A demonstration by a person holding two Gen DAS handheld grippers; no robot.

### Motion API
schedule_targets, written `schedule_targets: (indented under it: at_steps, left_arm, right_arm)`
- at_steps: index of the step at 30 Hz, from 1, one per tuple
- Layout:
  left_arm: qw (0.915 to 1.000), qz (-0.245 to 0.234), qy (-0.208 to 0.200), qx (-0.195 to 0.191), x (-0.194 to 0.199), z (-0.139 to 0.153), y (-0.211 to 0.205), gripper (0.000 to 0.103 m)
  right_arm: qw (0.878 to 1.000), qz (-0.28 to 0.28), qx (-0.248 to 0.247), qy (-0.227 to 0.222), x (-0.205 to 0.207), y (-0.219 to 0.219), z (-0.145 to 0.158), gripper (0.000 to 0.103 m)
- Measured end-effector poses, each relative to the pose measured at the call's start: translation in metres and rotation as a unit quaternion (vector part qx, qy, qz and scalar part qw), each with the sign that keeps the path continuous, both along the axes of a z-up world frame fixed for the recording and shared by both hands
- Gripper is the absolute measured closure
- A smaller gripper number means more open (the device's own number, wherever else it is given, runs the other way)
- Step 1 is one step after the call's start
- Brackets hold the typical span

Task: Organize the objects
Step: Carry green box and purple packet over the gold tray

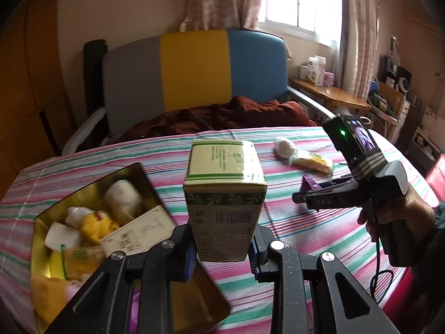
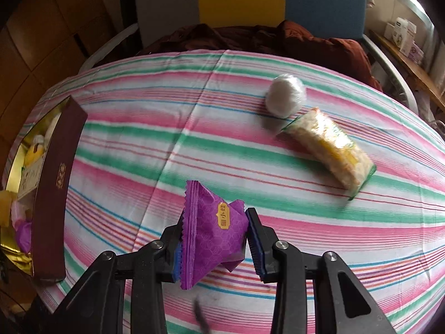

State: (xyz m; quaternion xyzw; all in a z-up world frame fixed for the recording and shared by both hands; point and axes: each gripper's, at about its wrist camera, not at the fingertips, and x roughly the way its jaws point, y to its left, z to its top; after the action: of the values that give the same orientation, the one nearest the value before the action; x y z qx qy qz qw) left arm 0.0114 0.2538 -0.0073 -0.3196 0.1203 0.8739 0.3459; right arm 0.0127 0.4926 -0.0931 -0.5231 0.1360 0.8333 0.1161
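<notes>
Closest in, left gripper [image 1: 222, 250] points forward and down, its blue pads pinching the lower end of a cream-and-green carton [image 1: 224, 194], which stands up tall between the jaws, clear of the striped cloth [image 1: 278, 222]. Just left of those jaws sits the open gold tin [image 1: 139, 172], already crowded with a white roll, yellow packets and a flat white box. Off to the right, a hand [image 1: 389, 220] grips the handle of the right gripper [image 2: 214, 239], seen from the side and angled toward the cloth.

Over on the right wrist view, that gripper tilts steeply down and its jaws are clamped on a purple snack packet [image 2: 212, 228], crimped edge against the left pad, packet lifted above the stripes. Beyond the jaws and to the right lies a yellow cracker packet [image 2: 328, 150], and just past it, near touching, a white wrapped ball [image 2: 286, 98]. Far left of the jaws, the tin's maroon wall shows.
</notes>
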Motion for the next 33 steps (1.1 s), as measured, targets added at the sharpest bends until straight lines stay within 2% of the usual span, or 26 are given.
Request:
schedule_targets:
  at_steps: [5,10,22,26,33]
  left_arm:
    - [0.9997,0.024,-0.004,0.002,-0.009,0.0,-0.024,0.073]
    - [0.9988,0.046,-0.012,0.007,-0.017,-0.004,-0.048,0.073]
    - [0.9921,0.117,-0.033,0.032,-0.039,-0.008,-0.118,0.073]
    - [0.9877,0.146,-0.035,0.044,-0.045,-0.006,-0.15,0.073]
    - [0.9819,0.169,-0.049,0.07,-0.044,-0.004,-0.193,0.073]
  right_arm:
    - [1.0,0.016,-0.006,-0.015,-0.008,-0.016,-0.005,0.066]
    - [0.999,0.034,-0.009,-0.015,-0.013,-0.037,0.004,0.066]
    - [0.992,0.11,-0.033,0.048,-0.013,-0.126,0.052,0.066]
    - [0.987,0.138,-0.044,0.066,-0.011,-0.159,0.063,0.066]
    - [0.978,0.181,-0.064,0.082,-0.014,-0.207,0.068,0.065]
